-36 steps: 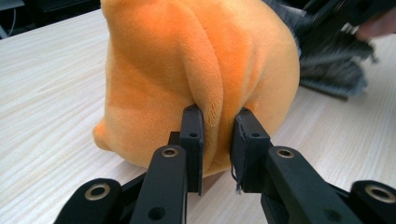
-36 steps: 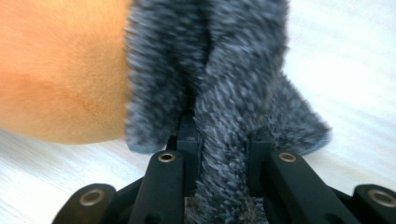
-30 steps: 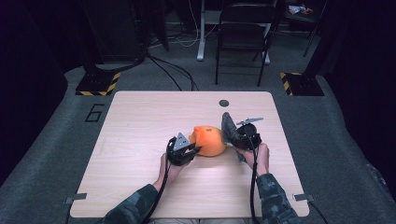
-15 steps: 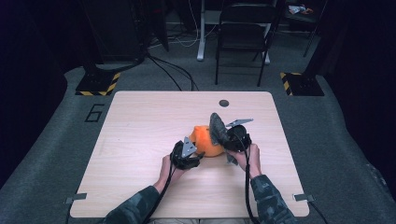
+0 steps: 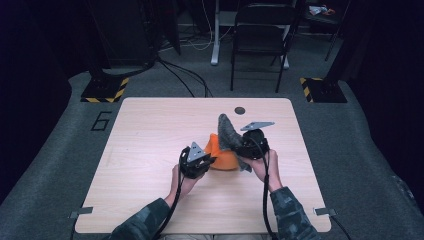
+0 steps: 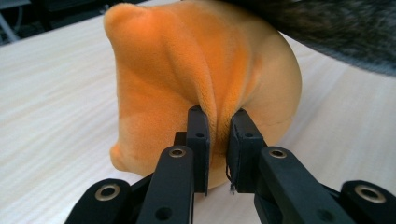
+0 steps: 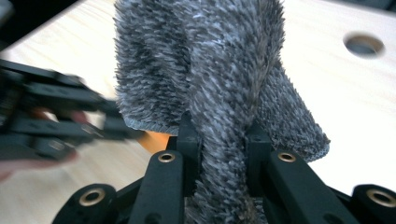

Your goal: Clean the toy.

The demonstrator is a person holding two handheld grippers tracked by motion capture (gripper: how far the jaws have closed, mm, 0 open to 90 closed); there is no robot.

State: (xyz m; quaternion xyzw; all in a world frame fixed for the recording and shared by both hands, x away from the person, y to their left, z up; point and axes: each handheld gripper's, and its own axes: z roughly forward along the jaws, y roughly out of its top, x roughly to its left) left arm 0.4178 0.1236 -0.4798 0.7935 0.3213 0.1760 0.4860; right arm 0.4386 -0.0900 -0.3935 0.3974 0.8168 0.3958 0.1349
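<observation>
1. An orange plush cloth (image 5: 223, 157) sits bunched in a soft mound near the middle of the light wooden desk (image 5: 150, 130), a little toward the person's side.
2. The left tool (image 6: 218, 140) reaches it from the left in the high view; its jaws have just been closing, and now they pinch a raised fold of the orange plush between the pads.
3. In the left tool's own view the fold runs up from between the two black jaws, and the rest of the mound bulges behind and to both sides, its base resting on the desk.
4. A grey shaggy cloth (image 7: 210, 79) is clamped in the right tool (image 7: 223, 140), a thick strip of its pile squeezed between the pads.
5. In the high view the grey cloth (image 5: 229, 132) stands up in a peak just behind and to the right of the orange one, overlapping its right edge, while a lower corner trails to the desk beside the right hand (image 5: 263, 165).
6. The two tools are near each other, on either side of the orange mound; the left tool (image 5: 195, 161) shows blurred at the left edge of the right tool's view.
7. A small round hole (image 5: 240, 110) lies in the desk beyond the cloths, well apart from both.
8. Camouflage sleeves (image 5: 290, 215) enter from the bottom edge, a black cable trailing along each.
</observation>
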